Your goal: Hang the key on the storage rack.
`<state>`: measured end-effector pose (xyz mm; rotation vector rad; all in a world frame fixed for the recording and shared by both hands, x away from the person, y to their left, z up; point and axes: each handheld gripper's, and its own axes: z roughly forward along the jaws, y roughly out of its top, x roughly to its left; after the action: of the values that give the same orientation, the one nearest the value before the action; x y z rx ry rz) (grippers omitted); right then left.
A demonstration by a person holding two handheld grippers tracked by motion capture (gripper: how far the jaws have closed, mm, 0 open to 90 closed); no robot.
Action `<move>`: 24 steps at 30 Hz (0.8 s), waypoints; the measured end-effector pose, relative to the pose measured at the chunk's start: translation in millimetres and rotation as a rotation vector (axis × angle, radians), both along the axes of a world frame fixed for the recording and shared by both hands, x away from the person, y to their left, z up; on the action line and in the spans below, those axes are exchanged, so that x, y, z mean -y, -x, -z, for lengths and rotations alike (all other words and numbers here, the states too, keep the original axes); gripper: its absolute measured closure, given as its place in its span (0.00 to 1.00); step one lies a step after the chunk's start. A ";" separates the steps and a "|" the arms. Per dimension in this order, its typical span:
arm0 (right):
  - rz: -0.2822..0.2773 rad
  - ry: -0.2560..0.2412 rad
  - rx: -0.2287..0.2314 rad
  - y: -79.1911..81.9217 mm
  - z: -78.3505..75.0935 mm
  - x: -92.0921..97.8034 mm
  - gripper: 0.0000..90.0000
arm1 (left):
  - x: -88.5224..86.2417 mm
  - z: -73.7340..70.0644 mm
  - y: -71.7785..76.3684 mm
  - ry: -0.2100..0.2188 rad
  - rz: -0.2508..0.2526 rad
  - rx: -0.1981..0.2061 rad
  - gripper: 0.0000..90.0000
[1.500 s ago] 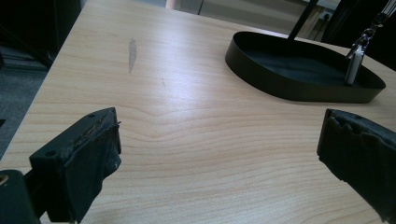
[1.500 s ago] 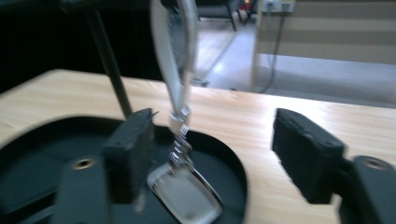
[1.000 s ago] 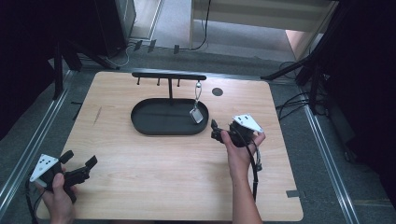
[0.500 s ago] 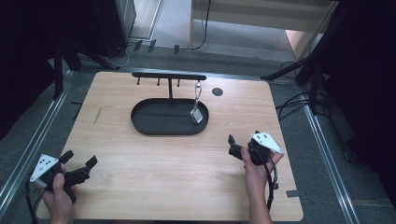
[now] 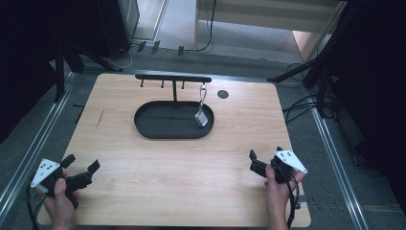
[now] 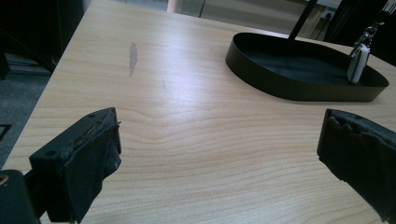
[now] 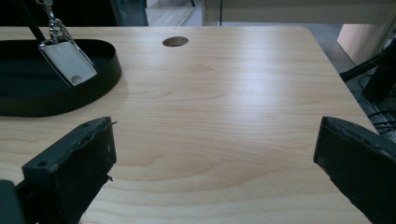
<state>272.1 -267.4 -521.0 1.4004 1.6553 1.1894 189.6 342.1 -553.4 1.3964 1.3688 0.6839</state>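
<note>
1. Right claw (image 5: 258, 165): jaws wide apart, nothing between them, held low over the tabletop (image 5: 158, 184) at its near right edge.
2. Left claw (image 5: 81, 171): jaws also spread, nothing held, at the near left corner of the tabletop, well apart from the right claw.
3. Key fob (image 5: 201, 118): hangs by a metal clip (image 5: 202, 94) from the black rack (image 5: 173, 77), its lower end down in the oval black tray (image 5: 148, 132). It is ahead and to the left of the right claw, well apart from it.
4. In the right claw view, the fob (image 7: 68, 61) is at upper left beyond the left jaw, tilted over the tray wall (image 7: 93, 91).
5. In the left claw view, the fob (image 6: 358, 63) is far ahead to the right, inside the tray (image 6: 280, 88).
6. Round hole (image 5: 222, 94) in the tabletop, ahead of the right claw, just right of the rack.
</note>
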 end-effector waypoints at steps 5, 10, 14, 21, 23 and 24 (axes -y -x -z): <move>0.027 -0.001 -0.005 7.5 5.2 16.4 0.00 | 0.3 0.0 0.2 -0.001 -0.001 0.002 0.00; 0.060 -0.007 -0.004 14.6 7.6 33.8 0.00 | 0.6 0.0 0.2 -0.001 -0.003 0.003 0.00; 0.086 -0.007 -0.001 19.7 7.9 46.2 0.00 | 0.9 0.0 0.2 -0.003 -0.004 0.003 0.00; 0.127 -0.005 0.007 31.7 8.3 68.7 0.00 | 1.4 -0.2 0.2 -0.009 -0.003 0.004 0.00; 0.142 -0.007 0.010 36.3 8.7 76.5 0.00 | 1.5 -0.2 0.2 -0.010 -0.003 0.004 0.00; 0.147 -0.009 0.009 38.7 9.3 80.1 0.00 | 1.5 -0.2 0.2 -0.012 -0.004 0.004 0.00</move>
<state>233.4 -347.5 -530.2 1.4935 1.5144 1.1190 189.4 340.6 -553.2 1.4012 1.3662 0.6979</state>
